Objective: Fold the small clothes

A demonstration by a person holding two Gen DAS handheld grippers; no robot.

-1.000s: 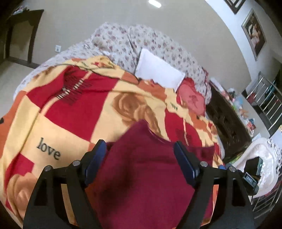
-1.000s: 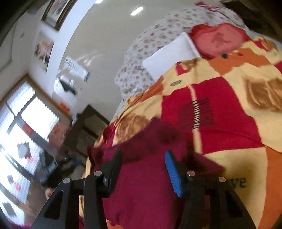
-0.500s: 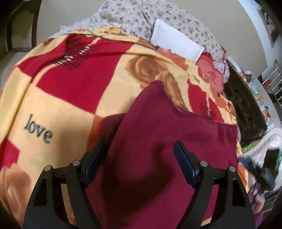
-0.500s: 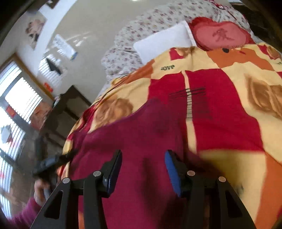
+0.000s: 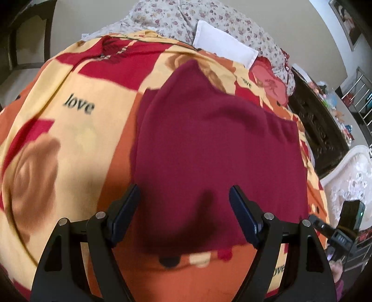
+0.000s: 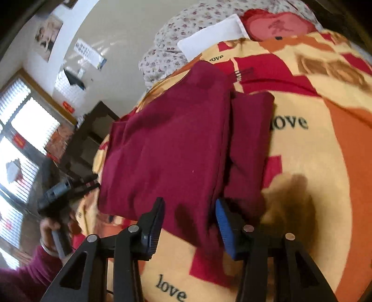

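A dark red garment [image 5: 209,144] lies spread flat on the patterned blanket [image 5: 69,130]; one side is folded in and a narrow strip shows along its edge. It also shows in the right wrist view [image 6: 167,148], with the folded strip [image 6: 248,144] on its right. My left gripper [image 5: 184,211] is open and empty above the garment's near hem. My right gripper [image 6: 189,220] is open and empty over the garment's near edge. The other gripper [image 5: 341,230] shows at the right edge of the left wrist view, and the other hand's gripper [image 6: 58,195] shows at the left of the right wrist view.
A white pillow [image 5: 223,46], a red heart cushion [image 5: 269,81] and a floral quilt [image 5: 176,18] lie at the head of the bed. A dark wooden cabinet [image 5: 318,130] stands beside the bed. Windows [image 6: 18,144] are on the far side.
Both grippers have dropped and pulled back toward me. The garment, held up a second ago, now lies flat on the blanket, out of both grippers.
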